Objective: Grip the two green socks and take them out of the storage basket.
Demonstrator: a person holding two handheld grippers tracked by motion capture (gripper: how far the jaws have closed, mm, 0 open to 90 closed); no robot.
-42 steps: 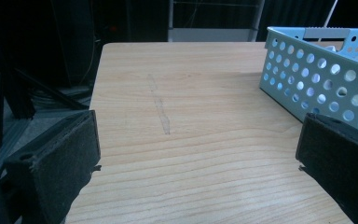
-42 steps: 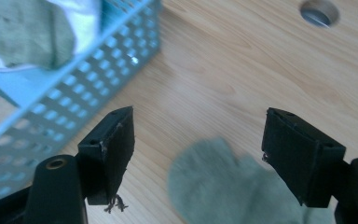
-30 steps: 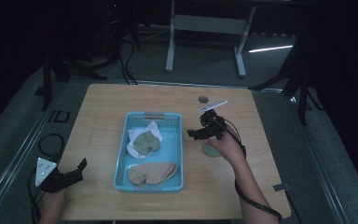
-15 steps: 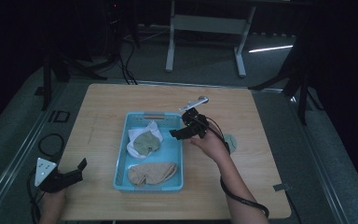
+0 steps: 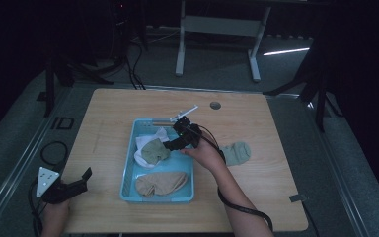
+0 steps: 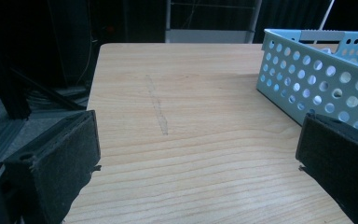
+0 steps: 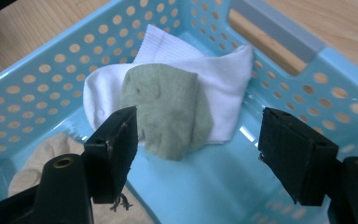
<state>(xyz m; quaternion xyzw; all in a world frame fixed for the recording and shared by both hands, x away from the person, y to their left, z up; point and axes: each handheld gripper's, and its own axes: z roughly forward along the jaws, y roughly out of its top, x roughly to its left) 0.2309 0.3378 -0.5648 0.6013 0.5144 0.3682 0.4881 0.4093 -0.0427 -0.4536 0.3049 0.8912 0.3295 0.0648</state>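
Note:
A light blue perforated basket (image 5: pixel 128 173) (image 7: pixel 279 42) stands on the wooden table. Inside, a folded green sock (image 5: pixel 154 150) (image 7: pixel 168 112) lies on a white sock (image 5: pixel 145 140) (image 7: pixel 223 70), and a tan sock (image 5: pixel 160 183) (image 7: pixel 32 163) lies at the near end. My right gripper (image 5: pixel 170 145) (image 7: pixel 200 140) hangs over the basket just short of the green sock. It is open; its jaws have just closed a little with nothing between them. My left gripper (image 5: pixel 81 181) (image 6: pixel 198 154) rests open at the table's near left corner.
Another pale green sock (image 5: pixel 237 152) lies on the table right of the basket. A round cable hole (image 5: pixel 215 105) sits near the far edge. In the left gripper view, the basket's wall (image 6: pixel 317 79) is to the right over bare wood (image 6: pixel 177 107).
My right gripper has moved left from the sock on the table to above the basket, over the green and white socks. The left gripper has stayed where it was.

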